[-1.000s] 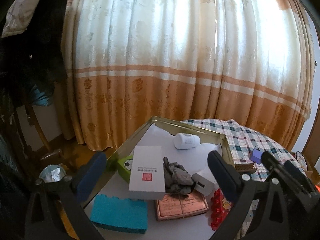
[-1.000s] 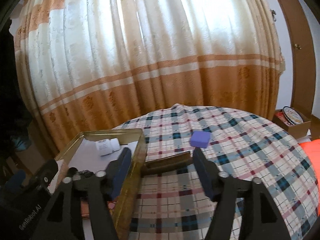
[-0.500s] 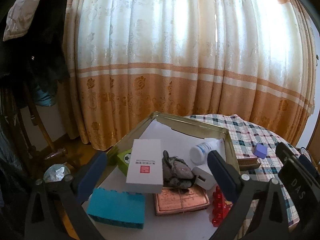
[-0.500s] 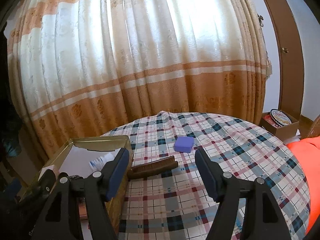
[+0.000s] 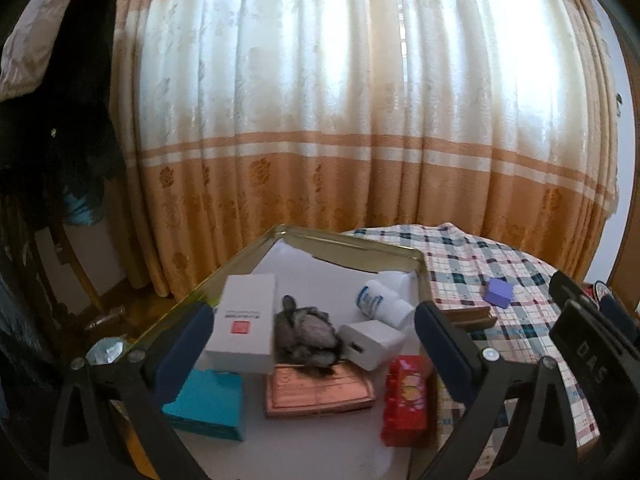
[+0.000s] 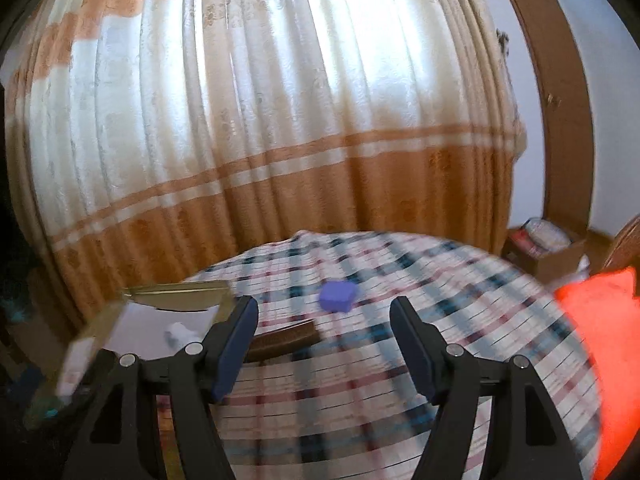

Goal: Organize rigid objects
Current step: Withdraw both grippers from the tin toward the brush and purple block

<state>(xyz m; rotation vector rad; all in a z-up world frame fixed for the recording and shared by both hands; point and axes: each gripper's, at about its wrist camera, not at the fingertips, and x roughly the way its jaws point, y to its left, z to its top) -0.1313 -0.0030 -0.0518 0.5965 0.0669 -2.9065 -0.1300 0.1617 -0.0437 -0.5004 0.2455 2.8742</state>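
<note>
A shallow gold metal tray (image 5: pixel 400 254) sits at the left edge of my counter (image 5: pixel 472 264), which wears a plaid cloth. Inside it lie a white cardboard box (image 5: pixel 246 322), a grey lumpy stone (image 5: pixel 308 330), a white pill bottle (image 5: pixel 380 300) on its side, a white plug adapter (image 5: pixel 370 342), a teal block (image 5: pixel 206 404), a copper-coloured flat packet (image 5: pixel 320 390) and a red packet (image 5: pixel 406 400). Outside, just beside the tray's right wall, lies a brown wooden comb (image 6: pixel 286 340), and past it a small purple cube (image 6: pixel 337 296). My left tongs (image 5: pixel 310 350) hang wide over the tray, gripping nothing. My right tongs (image 6: pixel 324 344) stand wide and empty above the cloth, near comb and cube.
</note>
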